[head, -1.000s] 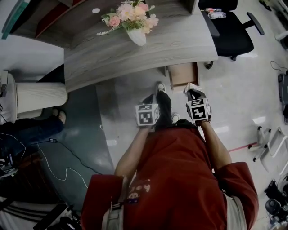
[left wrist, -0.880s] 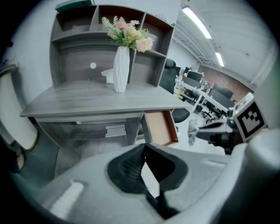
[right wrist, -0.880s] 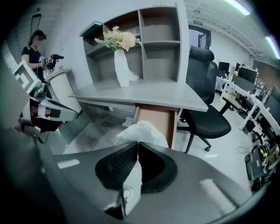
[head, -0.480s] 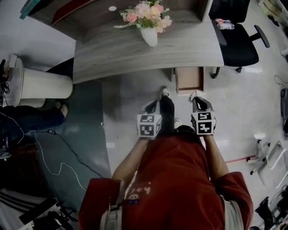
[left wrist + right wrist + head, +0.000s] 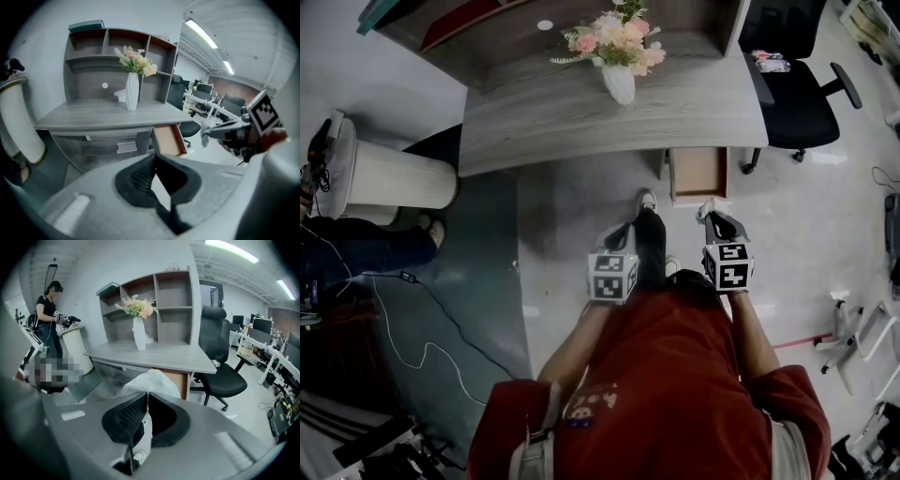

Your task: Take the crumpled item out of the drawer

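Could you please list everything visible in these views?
grey wooden desk with shelf unit: one, grey, top centre of head view
white vase of pink flowers: one, white and pink, upright on the desk
brown wooden drawer: one, brown, pulled open under the desk's right end
black office chair: one, black, right of the desk
white ribbed cylinder: one, white, floor left of the desk
second person: one, dark top, standing by the cylinder
white crumpled item: one, white, between right gripper's jaws, outside the drawer
left gripper: one, grey, shut, empty
right gripper: one, grey, shut on the crumpled item
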The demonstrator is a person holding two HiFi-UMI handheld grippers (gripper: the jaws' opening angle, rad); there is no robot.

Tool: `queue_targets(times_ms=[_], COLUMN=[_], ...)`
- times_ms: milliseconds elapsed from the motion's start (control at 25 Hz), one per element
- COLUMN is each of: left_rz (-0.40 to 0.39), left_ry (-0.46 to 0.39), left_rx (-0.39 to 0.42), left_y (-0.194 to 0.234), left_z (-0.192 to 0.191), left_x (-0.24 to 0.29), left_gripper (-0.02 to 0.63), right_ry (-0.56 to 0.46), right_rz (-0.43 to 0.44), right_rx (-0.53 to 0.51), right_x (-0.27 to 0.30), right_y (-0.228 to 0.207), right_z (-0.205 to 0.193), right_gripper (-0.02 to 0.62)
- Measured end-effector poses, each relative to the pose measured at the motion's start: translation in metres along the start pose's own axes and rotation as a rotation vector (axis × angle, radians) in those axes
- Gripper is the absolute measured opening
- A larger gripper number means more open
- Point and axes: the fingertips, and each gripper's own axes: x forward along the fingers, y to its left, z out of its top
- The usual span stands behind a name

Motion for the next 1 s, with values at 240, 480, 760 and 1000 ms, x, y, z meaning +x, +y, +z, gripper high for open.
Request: queue_targets(times_ms=[240, 480, 760, 1000], left_rz=[0.0, 0.002, -0.007, -0.007], left_ry=[0.001, -0.006, -0.008, -0.007], left_rx=[0.014, 0.008, 0.022, 0.016], left_y=[0.0047, 0.0033, 0.0021, 0.0025], left_z=[-0.0007, 0.0018, 0.0055, 0.0044], left_x=[-0.0017, -0.0014, 0.0018, 0.0046], left_gripper=[-0.003, -0.003, -0.003, -0.003], right_ry=[-0.007, -0.01, -0.017, -0.017], right_rz=[-0.007, -0.014, -0.024, -0.027], right_rx=[0.008, 0.012, 0.014, 0.001], right_x=[-0.0003, -0.005, -0.0034, -0.0003], right_y=[0.0009, -0.0013, -0.0029, -0.0031], right_z=[0.0017, 0.0015, 0.0035, 0.0054], right_gripper=[0.011, 0.011, 0.012, 0.012])
